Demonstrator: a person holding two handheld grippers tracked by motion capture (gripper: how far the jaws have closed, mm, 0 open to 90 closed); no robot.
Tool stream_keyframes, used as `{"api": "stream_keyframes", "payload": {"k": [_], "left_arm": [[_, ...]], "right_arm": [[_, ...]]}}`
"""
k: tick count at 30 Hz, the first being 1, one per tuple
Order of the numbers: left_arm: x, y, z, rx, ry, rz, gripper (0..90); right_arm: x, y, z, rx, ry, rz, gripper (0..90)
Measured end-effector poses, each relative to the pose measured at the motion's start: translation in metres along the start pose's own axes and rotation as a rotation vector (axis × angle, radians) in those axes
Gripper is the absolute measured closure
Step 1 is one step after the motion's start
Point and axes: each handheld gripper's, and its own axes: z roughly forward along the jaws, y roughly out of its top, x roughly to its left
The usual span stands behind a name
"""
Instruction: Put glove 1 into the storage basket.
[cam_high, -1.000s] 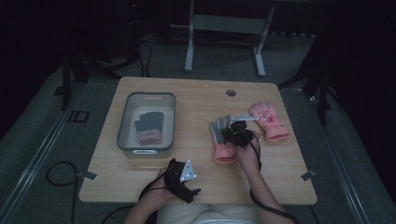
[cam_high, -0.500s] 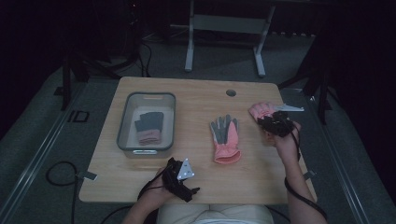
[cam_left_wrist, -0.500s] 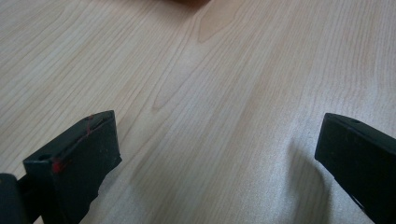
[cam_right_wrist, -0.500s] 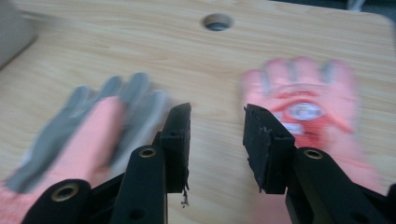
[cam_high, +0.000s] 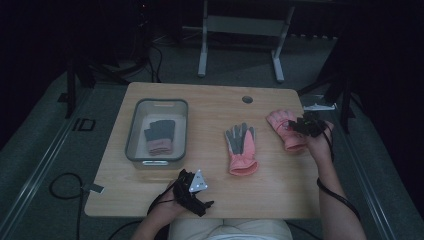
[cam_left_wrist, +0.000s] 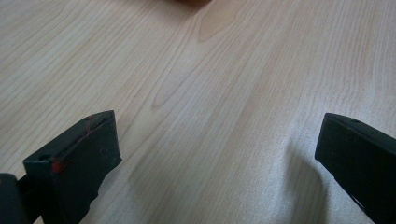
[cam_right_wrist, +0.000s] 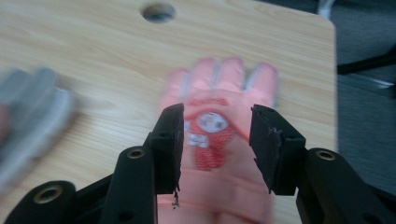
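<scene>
— Where is your right gripper (cam_right_wrist: 215, 140) hanging?

— Over the pink glove (cam_high: 285, 129) near the table's (cam_high: 210, 102) right edge; your jaws have just been opening and are standing apart, gripping nothing.

— And your left gripper (cam_high: 192, 187)?

— It's resting wide open on bare wood. The grey-palmed glove (cam_high: 241, 149) is lying mid-table.

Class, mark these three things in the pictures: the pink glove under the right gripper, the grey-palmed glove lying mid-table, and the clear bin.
pink glove (cam_right_wrist: 212, 135), right gripper view, on its printed back patch.
grey-palmed glove (cam_high: 241, 144), high view, on its grey palm.
clear bin (cam_high: 131, 145), high view, on its left wall.
</scene>
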Motion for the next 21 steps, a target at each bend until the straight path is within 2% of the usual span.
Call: {"api": "stream_keyframes", "payload": {"k": [1, 4, 10, 13, 19, 20, 21], "left_arm": [[0.000, 0.000, 0.000, 0.002, 0.003, -0.001, 0.0], [-0.001, -0.001, 0.001, 0.004, -0.002, 0.004, 0.0], [-0.002, -0.001, 0.002, 0.010, 0.011, 0.010, 0.0], [-0.001, -0.001, 0.002, 0.012, 0.003, -0.002, 0.0], [-0.001, -0.001, 0.002, 0.011, -0.001, 0.003, 0.0], [-0.001, -0.001, 0.002, 0.011, 0.002, 0.006, 0.0], [-0.001, -0.002, 0.002, 0.010, 0.002, 0.006, 0.0]], "right_arm": [[-0.001, 0.001, 0.005, 0.025, -0.021, -0.023, 54.6], [-0.005, 0.002, 0.018, 0.076, -0.039, -0.055, 53.5], [-0.005, 0.003, 0.037, 0.109, -0.004, -0.064, 50.5], [-0.004, -0.004, 0.051, 0.183, -0.034, -0.079, 51.8], [-0.004, -0.010, 0.057, 0.184, -0.011, -0.050, 63.6], [-0.004, -0.010, 0.057, 0.185, -0.013, -0.032, 72.4], [-0.004, -0.010, 0.058, 0.188, -0.012, -0.030, 75.4]]}}
